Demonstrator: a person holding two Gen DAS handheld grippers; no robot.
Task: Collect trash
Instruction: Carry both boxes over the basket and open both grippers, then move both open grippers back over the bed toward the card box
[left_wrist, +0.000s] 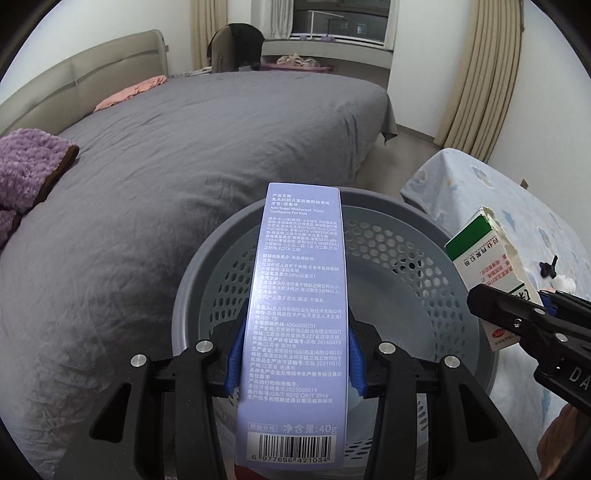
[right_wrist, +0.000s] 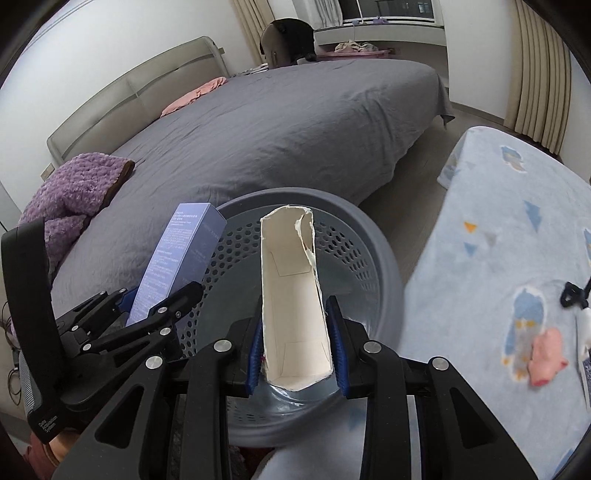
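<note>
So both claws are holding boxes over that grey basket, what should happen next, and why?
Probably open both and let the boxes drop. The left gripper clamps the purple toothpaste box and the right gripper clamps the torn white carton, both already above the perforated grey basket, which looks empty.

Both boxes hang over the basket: toothpaste box on the left, torn carton on the right. The bed lies behind the basket, the blanket-covered table to its right.
</note>
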